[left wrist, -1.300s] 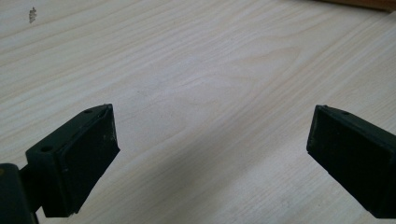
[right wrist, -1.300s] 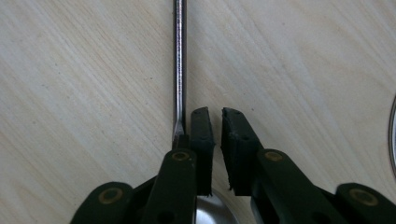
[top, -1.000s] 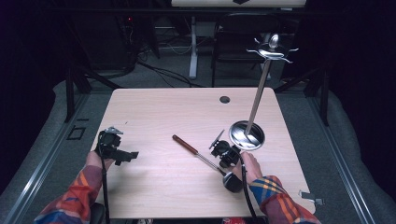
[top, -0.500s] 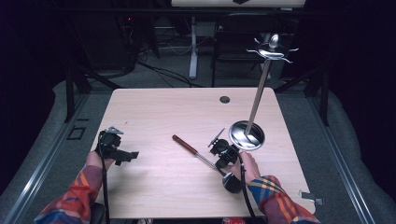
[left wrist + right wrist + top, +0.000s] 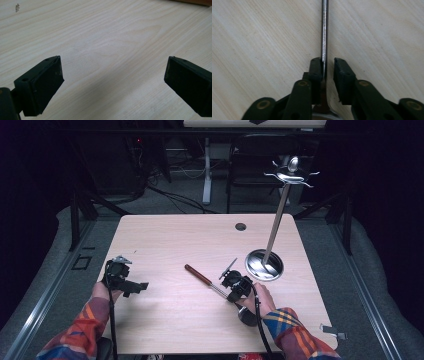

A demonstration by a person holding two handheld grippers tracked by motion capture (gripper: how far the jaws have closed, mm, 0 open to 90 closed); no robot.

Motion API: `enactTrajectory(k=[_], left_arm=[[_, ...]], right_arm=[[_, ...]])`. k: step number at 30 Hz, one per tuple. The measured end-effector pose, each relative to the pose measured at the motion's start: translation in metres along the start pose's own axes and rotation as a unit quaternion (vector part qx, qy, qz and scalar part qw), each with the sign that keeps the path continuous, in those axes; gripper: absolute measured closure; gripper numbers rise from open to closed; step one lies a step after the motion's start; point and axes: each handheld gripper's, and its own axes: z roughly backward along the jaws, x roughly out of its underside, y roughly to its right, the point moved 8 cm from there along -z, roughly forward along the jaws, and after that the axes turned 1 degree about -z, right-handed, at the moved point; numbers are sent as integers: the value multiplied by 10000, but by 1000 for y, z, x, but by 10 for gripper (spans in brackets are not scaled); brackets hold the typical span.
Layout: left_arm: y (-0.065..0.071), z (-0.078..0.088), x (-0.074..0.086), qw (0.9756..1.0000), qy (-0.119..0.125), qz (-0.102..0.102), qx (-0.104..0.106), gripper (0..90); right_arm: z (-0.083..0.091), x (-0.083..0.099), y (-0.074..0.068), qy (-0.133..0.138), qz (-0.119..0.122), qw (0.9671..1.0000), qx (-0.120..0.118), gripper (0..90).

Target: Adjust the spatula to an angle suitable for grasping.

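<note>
A long utensil with a brown handle and a thin metal shaft lies flat near the middle of the table. My right gripper is at the shaft's lower end. In the right gripper view its jaws have just been closing and now stand nearly together on the shaft. The left pad touches the shaft and a narrow slit shows beside the right pad. The utensil's shiny neck widens between the jaws lower down. My left gripper rests at the table's left side, its jaws wide apart over bare wood.
A metal stand with a round shiny base and a tall pole topped by hooks rises just right of my right gripper. A small dark hole sits near the table's far edge. Dark floor and furniture lie beyond.
The right hand has edged slightly toward me along the utensil's shaft. The utensil, the stand and the left hand lie as before.
</note>
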Motion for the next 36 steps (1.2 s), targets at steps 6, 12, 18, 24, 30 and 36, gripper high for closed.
enactTrajectory(k=[6, 12, 18, 24, 30, 36], left_arm=[[0, 0, 0, 10000, 4, 2, -5, 18], [0, 1, 0, 10000, 7, 12, -8, 18], [0, 1, 0, 10000, 1, 3, -3, 18], [-1, 1, 0, 10000, 5, 5, 2, 18], [0, 1, 1, 10000, 3, 13, 7, 18], [0, 1, 0, 10000, 9, 14, 5, 18]], right_arm=[[0, 1, 1, -13, -8, 10000, 39, 841], [2, 6, 4, -132, 34, 9999, 65, 842], [4, 14, 12, -223, 49, 9996, 136, 842], [6, 20, 16, -285, 97, 9994, 161, 842], [8, 26, 19, -380, 180, 9989, 195, 842], [10, 36, 24, -459, 209, 9985, 208, 842]])
